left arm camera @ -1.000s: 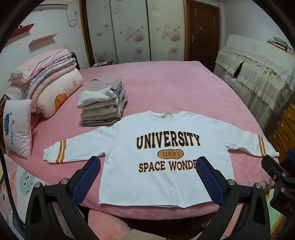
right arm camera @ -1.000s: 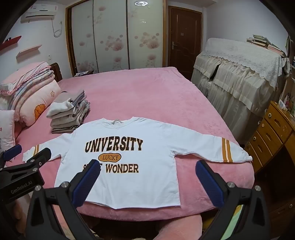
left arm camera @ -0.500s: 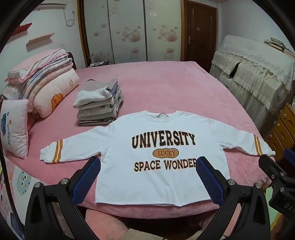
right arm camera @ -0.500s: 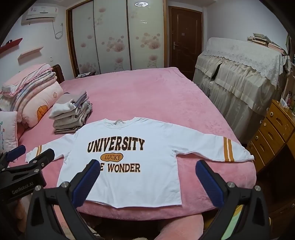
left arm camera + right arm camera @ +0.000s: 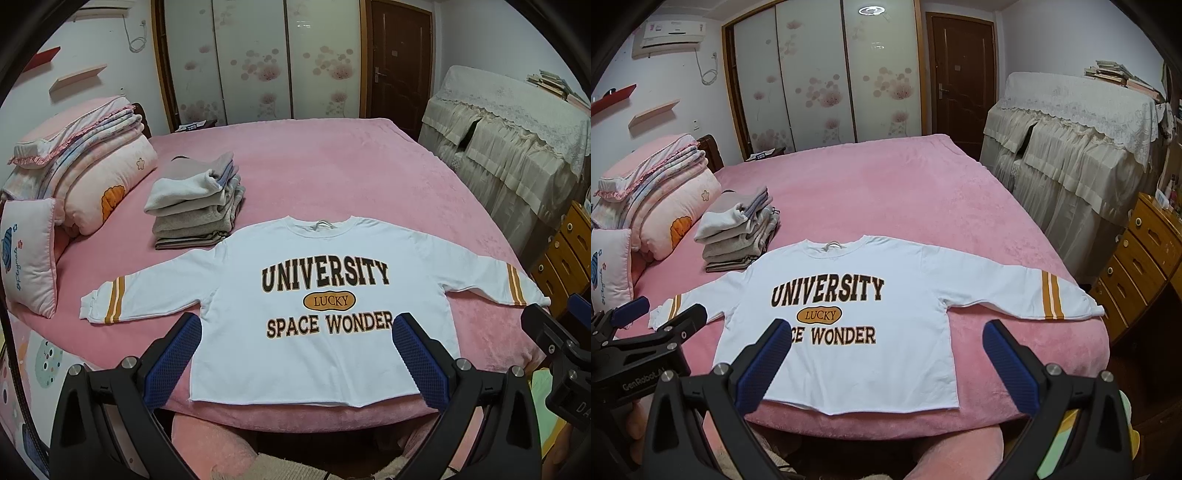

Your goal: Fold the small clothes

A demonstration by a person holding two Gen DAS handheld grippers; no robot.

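The left gripper (image 5: 297, 354) is closest to us, near the edge of the bed. Its jaws are wide apart and hold nothing. Its blue pads (image 5: 173, 363) hang over the bottom part of the shirt, and it is not clear if they touch it. The right gripper (image 5: 886, 360) is also near the bed edge, to the right of the left one. Its jaws are wide apart too, with nothing between them.

Just past the grippers lies the white sweatshirt (image 5: 321, 354). It is spread flat, front side up, on the pink bed (image 5: 332, 177). Its bottom hem is at the near edge of the bed and its neck points away from us. Both sleeves stick straight out to the sides. Each sleeve has orange stripes near the cuff. The front says UNIVERSITY, LUCKY and SPACE WONDER in dark letters.

A bit farther, just past the left sleeve, sits a stack of folded clothes (image 5: 195, 205) in grey and cream. To the left of that stack are a small pillow (image 5: 27, 254) and a pile of folded quilts (image 5: 88, 166).

On the right side of the room is a wooden drawer chest (image 5: 1141, 258). At the far wall stand a wardrobe with flower doors (image 5: 823, 74) and a brown door (image 5: 962, 70).
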